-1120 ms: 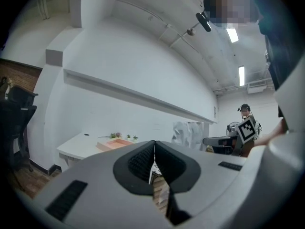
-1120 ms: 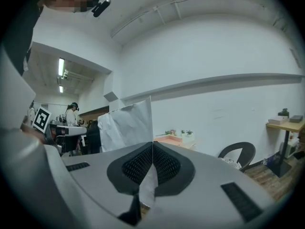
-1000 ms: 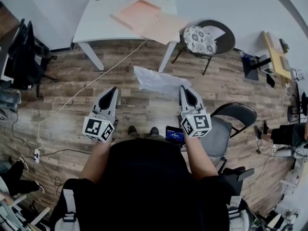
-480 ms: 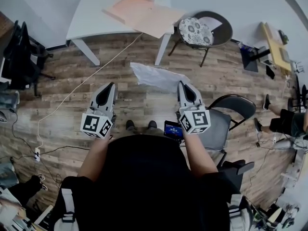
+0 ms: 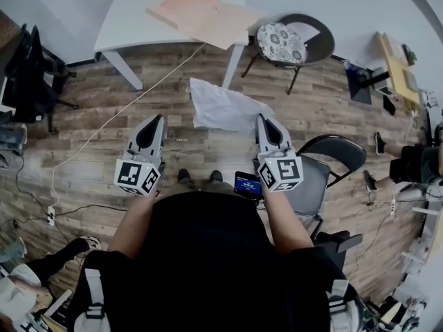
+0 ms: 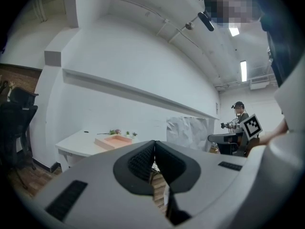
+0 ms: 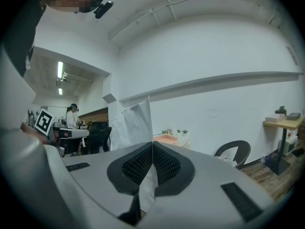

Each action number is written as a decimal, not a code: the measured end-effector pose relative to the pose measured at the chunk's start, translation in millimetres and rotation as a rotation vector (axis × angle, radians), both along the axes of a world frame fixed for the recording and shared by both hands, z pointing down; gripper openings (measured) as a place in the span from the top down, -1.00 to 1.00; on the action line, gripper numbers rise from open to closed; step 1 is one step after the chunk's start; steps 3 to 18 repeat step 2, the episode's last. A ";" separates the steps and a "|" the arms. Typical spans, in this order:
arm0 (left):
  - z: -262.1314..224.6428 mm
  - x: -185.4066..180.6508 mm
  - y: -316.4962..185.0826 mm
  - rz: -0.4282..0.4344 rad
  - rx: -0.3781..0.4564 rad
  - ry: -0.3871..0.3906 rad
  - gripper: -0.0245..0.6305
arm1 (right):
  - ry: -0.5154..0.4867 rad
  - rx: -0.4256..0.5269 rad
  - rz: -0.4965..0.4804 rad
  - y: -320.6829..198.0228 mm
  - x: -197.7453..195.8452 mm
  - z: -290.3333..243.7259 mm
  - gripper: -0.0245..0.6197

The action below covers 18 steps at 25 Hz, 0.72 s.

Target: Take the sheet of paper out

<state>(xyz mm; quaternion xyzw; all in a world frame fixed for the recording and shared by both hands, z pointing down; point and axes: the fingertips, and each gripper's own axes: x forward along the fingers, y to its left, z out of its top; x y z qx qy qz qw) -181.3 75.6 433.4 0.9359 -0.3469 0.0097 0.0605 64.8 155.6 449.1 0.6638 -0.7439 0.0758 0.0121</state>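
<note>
A creased white sheet of paper [image 5: 225,106] sticks out ahead of my right gripper [image 5: 265,121], over the wooden floor. In the right gripper view the jaws are shut on the paper [image 7: 135,125], whose edge runs down between the pads of the right gripper [image 7: 152,144]. My left gripper [image 5: 158,120] is held beside it at about the same height, apart from the sheet. In the left gripper view the left gripper [image 6: 154,144] has its jaws together with nothing between them, and the paper [image 6: 188,132] shows off to the right.
A white table [image 5: 124,26] with a pink flat box [image 5: 201,12] stands ahead. A chair with a patterned cushion [image 5: 280,43] is to its right, a black chair [image 5: 332,164] by my right arm. A cable [image 5: 118,123] crosses the floor. Another person sits at far right.
Both grippers have shifted slightly, staying level and side by side. The sheet in the right gripper has swung and now shows broader. The table sits a little higher in the head view.
</note>
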 end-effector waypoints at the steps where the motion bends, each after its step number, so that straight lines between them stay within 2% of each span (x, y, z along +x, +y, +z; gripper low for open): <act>1: -0.3 1.2 1.4 -0.002 0.001 -0.001 0.92 | -0.003 0.000 -0.001 1.3 0.9 0.1 0.89; 18: -0.6 2.4 2.7 -0.003 0.001 -0.002 0.92 | -0.006 -0.001 -0.003 2.6 1.7 0.2 0.89</act>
